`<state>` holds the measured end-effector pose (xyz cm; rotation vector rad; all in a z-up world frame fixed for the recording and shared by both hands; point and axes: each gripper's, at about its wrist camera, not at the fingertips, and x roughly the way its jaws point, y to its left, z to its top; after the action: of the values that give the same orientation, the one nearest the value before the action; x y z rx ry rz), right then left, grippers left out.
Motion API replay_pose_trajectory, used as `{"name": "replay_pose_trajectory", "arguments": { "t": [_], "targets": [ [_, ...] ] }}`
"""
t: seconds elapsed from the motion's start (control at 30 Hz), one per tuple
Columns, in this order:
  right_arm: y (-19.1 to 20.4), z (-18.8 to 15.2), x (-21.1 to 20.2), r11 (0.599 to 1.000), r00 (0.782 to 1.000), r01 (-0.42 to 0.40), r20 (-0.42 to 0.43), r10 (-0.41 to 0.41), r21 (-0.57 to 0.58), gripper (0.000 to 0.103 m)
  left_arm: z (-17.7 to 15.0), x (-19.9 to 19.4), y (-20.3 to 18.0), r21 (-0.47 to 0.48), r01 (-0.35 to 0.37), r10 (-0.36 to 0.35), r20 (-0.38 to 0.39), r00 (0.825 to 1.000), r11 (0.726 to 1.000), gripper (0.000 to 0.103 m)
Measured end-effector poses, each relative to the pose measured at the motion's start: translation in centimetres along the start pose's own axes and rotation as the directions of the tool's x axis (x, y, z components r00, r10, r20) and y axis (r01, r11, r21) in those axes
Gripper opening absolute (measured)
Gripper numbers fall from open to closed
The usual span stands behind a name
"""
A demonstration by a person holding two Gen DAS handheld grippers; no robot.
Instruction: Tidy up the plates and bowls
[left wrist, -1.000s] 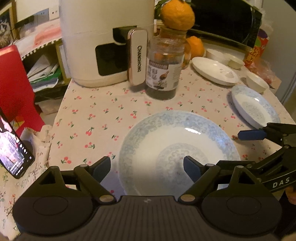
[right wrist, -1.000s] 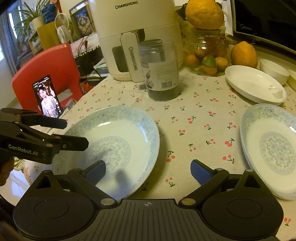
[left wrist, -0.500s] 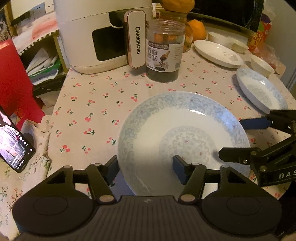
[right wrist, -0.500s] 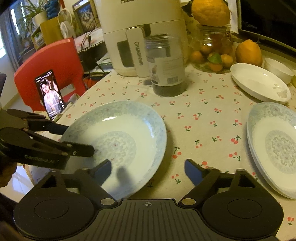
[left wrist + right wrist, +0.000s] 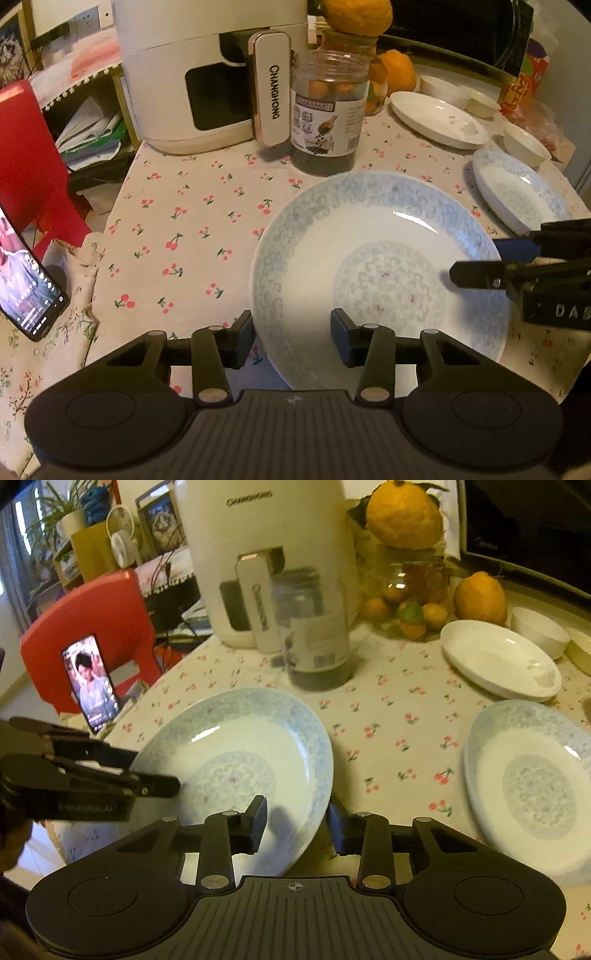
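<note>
A blue-patterned deep plate (image 5: 380,280) (image 5: 236,768) lies on the cherry-print tablecloth (image 5: 192,229). My left gripper (image 5: 293,339) straddles its near-left rim, one finger outside and one over the inside. Its jaws are closing and the pads do not press the plate. My right gripper (image 5: 297,825) straddles the opposite rim the same way, jaws closing, with a gap still showing at the inner pad. Each gripper shows in the other's view: the right gripper (image 5: 480,258) and the left gripper (image 5: 147,775). A second blue plate (image 5: 532,786) lies to the right.
A white plate (image 5: 498,661) and small white bowls (image 5: 539,631) sit at the back right. A dark jar (image 5: 328,118) and a white air fryer (image 5: 207,74) stand behind the plate. A phone (image 5: 26,280) leans by a red chair (image 5: 92,627) past the table's left edge.
Both grippers' jaws have narrowed from wide open until they closely straddle the plate's two opposite rims. Neither hand has shifted much, and the plate stays where it was.
</note>
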<state>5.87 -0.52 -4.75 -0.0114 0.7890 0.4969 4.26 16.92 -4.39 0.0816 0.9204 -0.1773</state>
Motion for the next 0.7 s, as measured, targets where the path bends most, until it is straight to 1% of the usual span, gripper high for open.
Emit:
{"name": "replay_pose_trajectory", "arguments": {
  "t": [0.27,0.37,0.6,0.7],
  "targets": [
    [-1.7,1.2,-0.6,0.998,1.0,0.014,0.004,-0.015,0.063,0.034,1.1,-0.4,-1.1,-0.024,0.018,-0.017,0.026,1.0,1.0,0.041],
    [-2.3,1.4,-0.7,0.996,1.0,0.025,-0.003,-0.025,0.08,0.032,1.6,-0.5,-1.6,-0.029,0.017,-0.016,0.036,0.999,0.999,0.041],
    [-4.4,1.7,-0.8,0.989,0.999,0.042,-0.029,-0.038,0.144,0.025,2.8,-0.5,-2.4,-0.047,0.015,-0.012,0.053,0.999,0.999,0.033],
    [-5.2,1.7,-0.8,0.986,0.998,0.054,-0.032,-0.049,0.16,0.023,2.9,0.1,-2.7,-0.038,0.014,-0.013,0.042,0.999,0.999,0.027]
  ]
}}
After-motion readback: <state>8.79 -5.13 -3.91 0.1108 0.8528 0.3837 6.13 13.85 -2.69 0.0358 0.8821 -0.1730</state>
